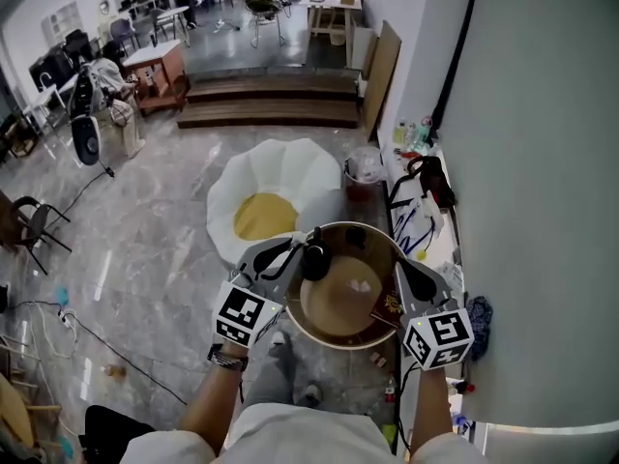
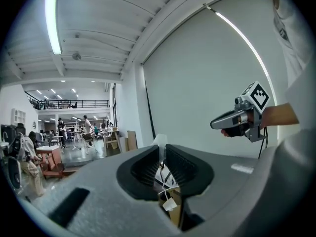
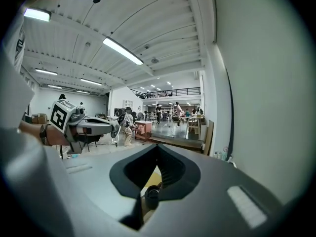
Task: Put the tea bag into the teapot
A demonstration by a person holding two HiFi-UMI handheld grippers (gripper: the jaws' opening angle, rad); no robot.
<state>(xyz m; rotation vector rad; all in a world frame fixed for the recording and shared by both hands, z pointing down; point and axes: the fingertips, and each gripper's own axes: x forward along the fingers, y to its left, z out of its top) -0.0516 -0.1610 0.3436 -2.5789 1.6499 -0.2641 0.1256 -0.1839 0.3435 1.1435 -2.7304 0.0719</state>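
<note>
A black teapot point(image 1: 314, 259) stands at the far left rim of a round wooden table point(image 1: 334, 332); it also shows below the right jaws as a dark open pot point(image 3: 149, 194). My left gripper point(image 1: 293, 249) is just left of the teapot and is shut on the tea bag point(image 2: 159, 142), a thin pale sachet pinched between the pads. The bag's string and white tag point(image 2: 169, 204) dangle beneath the jaws. My right gripper point(image 1: 398, 267) hovers over the table's right side, shut with nothing in it point(image 3: 158, 148). A small white piece point(image 1: 363, 285) lies on the tabletop.
A white and yellow egg-shaped cushion point(image 1: 266, 211) lies on the floor beyond the table. A red bin point(image 1: 363, 177) stands by it. Bags and bottles point(image 1: 421, 201) line the grey wall point(image 1: 542, 162) on the right. Wooden steps point(image 1: 271, 100) rise further back.
</note>
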